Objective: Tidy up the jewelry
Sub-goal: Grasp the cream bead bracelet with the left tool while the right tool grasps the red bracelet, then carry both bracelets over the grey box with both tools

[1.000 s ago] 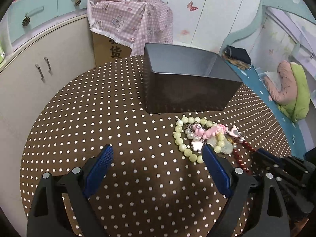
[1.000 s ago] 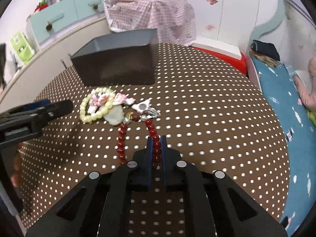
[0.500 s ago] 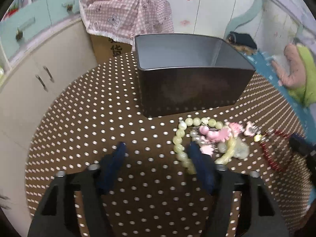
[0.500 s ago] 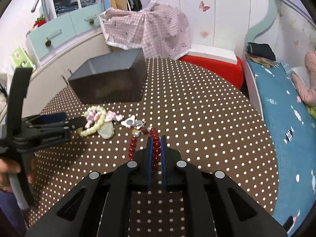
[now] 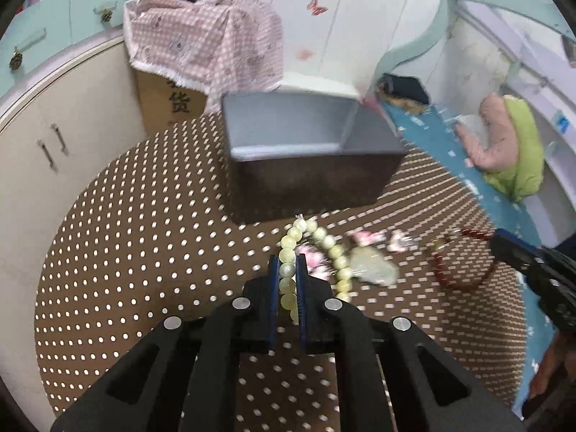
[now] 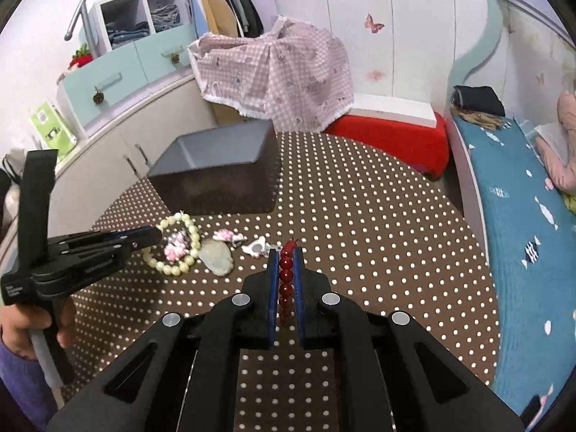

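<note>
1. The pale green bead bracelet point(image 5: 325, 248) lies on the dotted tabletop point(image 5: 144, 252) just in front of the dark box point(image 5: 309, 165). The left gripper point(image 5: 288, 280) has its fingers closed on one side of the loop; beads show between the blue pads.
2. The red bead bracelet point(image 6: 285, 280) is pinched between the closed fingers of the right gripper point(image 6: 285, 288), a short run of beads standing up in the gap. In the left view the rest of its loop trails toward the other pieces.
3. Handling, as I judge it: both bracelets are light strings of hard round beads, limp as a whole. They will sag and swing once lifted. Smooth beads can roll out of flat pads, so the best hold is across the strand, squarely on a bead or two, as both grippers have it.
4. The pieces lie touching in one cluster, so charms or strands may snag when one is lifted away.
5. Between the bracelets lie a pale jade-like pendant point(image 6: 217, 259), which looks brittle enough to chip if dropped, and pink-and-white charms point(image 6: 226, 234).
6. Count: two bracelets, one pendant and one box. The small charms number at least three, though blur prevents a firm count.
</note>
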`<state>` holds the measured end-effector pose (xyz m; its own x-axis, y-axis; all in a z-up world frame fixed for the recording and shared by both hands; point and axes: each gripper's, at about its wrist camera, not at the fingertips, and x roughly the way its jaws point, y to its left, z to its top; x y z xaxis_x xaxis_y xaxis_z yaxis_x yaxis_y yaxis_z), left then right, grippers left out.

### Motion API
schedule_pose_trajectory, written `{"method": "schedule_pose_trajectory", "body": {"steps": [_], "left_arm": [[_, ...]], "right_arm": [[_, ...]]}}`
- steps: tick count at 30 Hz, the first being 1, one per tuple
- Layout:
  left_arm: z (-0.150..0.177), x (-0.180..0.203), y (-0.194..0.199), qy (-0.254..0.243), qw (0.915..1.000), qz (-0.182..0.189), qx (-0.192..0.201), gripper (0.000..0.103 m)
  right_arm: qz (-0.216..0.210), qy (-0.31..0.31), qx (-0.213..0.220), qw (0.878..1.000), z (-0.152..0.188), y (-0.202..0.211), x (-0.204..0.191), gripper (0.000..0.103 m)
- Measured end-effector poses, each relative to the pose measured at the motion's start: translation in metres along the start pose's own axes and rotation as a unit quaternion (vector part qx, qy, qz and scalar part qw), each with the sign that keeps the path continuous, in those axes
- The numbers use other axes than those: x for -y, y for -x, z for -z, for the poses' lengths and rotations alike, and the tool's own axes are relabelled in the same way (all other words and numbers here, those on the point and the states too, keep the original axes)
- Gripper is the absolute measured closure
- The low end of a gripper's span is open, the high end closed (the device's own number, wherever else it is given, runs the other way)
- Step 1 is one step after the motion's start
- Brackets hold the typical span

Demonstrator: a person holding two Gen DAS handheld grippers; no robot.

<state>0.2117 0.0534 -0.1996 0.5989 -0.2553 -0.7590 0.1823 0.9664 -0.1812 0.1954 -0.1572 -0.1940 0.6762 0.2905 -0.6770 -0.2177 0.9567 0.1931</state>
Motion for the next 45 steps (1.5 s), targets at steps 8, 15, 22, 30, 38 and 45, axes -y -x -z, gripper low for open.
{"method": "schedule_pose_trajectory", "body": {"steps": [8, 15, 22, 30, 38, 45], "left_arm": [[-0.015, 0.023, 0.054, -0.027, 0.9976, 0.048, 0.042, 0.095], [-0.031, 0.035, 0.082, -0.042, 0.9944, 0.071, 0.066, 0.095], [-0.039, 0.043, 0.098, -0.053, 0.9925, 0.069, 0.086, 0.095], [-0.053, 0.041, 0.093, -0.055, 0.9930, 0.061, 0.085, 0.095], [-0.085, 0.027, 0.077, -0.048, 0.9939, 0.058, 0.081, 0.095], [-0.113, 0.013, 0.048, -0.039, 0.9958, 0.047, 0.068, 0.095]], "right_arm": [[-0.011, 0.004, 0.030, 0.999, -0.021, 0.029, -0.012, 0.095], [-0.012, 0.005, 0.042, 0.999, -0.029, 0.043, -0.017, 0.095], [-0.011, 0.010, 0.046, 0.999, -0.038, 0.046, -0.019, 0.095], [-0.013, 0.018, 0.054, 0.998, -0.059, 0.043, -0.023, 0.095], [-0.020, 0.031, 0.066, 0.997, -0.096, 0.031, -0.034, 0.095], [-0.034, 0.043, 0.067, 0.996, -0.126, 0.007, -0.048, 0.095]]}}
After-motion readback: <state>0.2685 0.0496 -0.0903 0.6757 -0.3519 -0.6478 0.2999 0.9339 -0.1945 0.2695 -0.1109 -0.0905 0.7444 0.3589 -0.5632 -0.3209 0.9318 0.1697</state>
